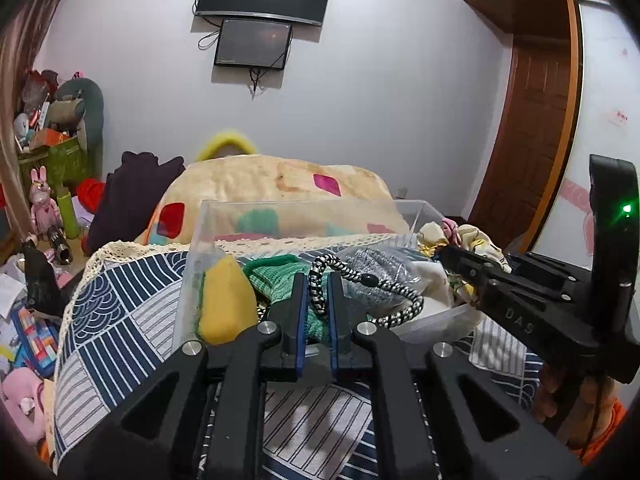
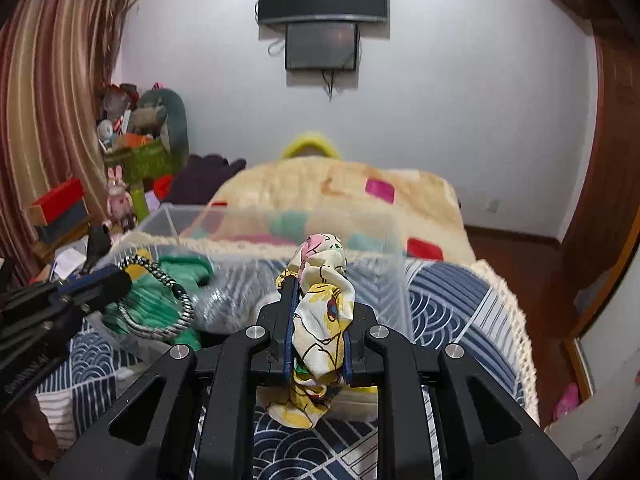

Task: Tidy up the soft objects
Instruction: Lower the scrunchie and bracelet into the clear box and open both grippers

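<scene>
My left gripper [image 1: 318,284] is shut on a black-and-white braided cord loop [image 1: 384,288] and holds it over a clear plastic bin [image 1: 304,208]. In the bin lie a yellow sponge [image 1: 226,300], a green knit cloth [image 1: 276,276] and a grey cloth [image 1: 376,272]. My right gripper [image 2: 316,292] is shut on a cream and yellow printed cloth [image 2: 320,320], held just above the bin's near right side [image 2: 396,280]. The cord [image 2: 160,300] and left gripper [image 2: 96,284] show at the left of the right wrist view.
The bin rests on a blue-and-white patterned cover [image 1: 120,312] with a lace edge. Behind it lies a cream fleece blanket [image 1: 280,188]. Toys and boxes [image 1: 52,168] crowd the left. A wooden door [image 1: 532,128] stands at the right.
</scene>
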A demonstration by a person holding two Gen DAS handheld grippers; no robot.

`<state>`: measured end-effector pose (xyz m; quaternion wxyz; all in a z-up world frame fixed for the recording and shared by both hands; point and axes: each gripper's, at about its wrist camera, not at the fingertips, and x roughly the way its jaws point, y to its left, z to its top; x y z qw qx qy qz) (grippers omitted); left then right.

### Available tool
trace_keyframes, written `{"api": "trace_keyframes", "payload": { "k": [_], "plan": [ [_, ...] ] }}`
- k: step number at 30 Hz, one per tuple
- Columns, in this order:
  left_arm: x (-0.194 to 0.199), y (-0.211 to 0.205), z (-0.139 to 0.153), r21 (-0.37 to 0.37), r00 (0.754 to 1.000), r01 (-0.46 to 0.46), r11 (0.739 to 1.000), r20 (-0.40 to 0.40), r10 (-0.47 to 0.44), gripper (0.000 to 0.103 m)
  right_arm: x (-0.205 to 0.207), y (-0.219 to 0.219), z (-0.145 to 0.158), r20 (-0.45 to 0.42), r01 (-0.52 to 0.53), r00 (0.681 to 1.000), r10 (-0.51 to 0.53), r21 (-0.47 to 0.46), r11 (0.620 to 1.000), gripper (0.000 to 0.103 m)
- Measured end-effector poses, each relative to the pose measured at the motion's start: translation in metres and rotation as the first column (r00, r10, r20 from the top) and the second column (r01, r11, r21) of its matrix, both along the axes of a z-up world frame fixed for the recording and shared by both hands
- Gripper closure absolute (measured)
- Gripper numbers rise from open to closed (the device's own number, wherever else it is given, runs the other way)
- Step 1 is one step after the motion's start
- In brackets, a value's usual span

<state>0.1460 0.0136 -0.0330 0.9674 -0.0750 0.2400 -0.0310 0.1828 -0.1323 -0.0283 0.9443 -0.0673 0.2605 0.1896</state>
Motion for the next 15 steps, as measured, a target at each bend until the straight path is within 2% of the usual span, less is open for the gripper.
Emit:
{"api": "trace_keyframes", "payload": {
  "k": [2, 4, 6, 8, 9, 12, 15],
  "plan": [
    [-0.001, -0.002, 0.0, 0.021, 1.0, -0.004, 1.0, -0.001, 0.004, 0.093, 0.0, 0.0, -0.001, -0.002, 0.0, 1.0, 0.0, -0.008, 1.0, 0.083],
    [-0.002, -0.004, 0.0, 0.035, 1.0, -0.01, 0.999, -0.004, 0.01, 0.083, -0.002, -0.001, 0.0, 0.007, 0.005, 1.0, -0.005, -0.017, 1.0, 0.08],
    [-0.005, -0.003, 0.0, 0.031, 1.0, -0.017, 0.999, -0.003, 0.017, 0.071, -0.003, 0.001, 0.002, 0.007, 0.007, 1.0, -0.007, -0.032, 0.999, 0.07],
    [-0.007, -0.001, 0.0, 0.016, 1.0, -0.009, 1.0, -0.007, 0.009, 0.063, -0.003, 0.0, 0.001, 0.008, 0.016, 1.0, -0.015, -0.04, 0.999, 0.053],
    [-0.008, 0.0, 0.0, 0.007, 1.0, -0.005, 1.0, -0.01, 0.005, 0.059, -0.004, 0.0, 0.001, 0.014, 0.023, 1.0, -0.023, -0.042, 0.999, 0.051],
    [-0.013, 0.0, 0.002, -0.001, 1.0, 0.007, 1.0, -0.015, -0.007, 0.054, -0.006, -0.005, 0.003, 0.011, 0.021, 1.0, -0.021, -0.033, 0.999, 0.047],
    [-0.018, 0.001, 0.005, -0.005, 1.0, 0.006, 1.0, -0.005, -0.006, 0.047, -0.007, -0.009, 0.007, 0.017, 0.023, 1.0, -0.023, -0.024, 0.999, 0.036]
  ]
}}
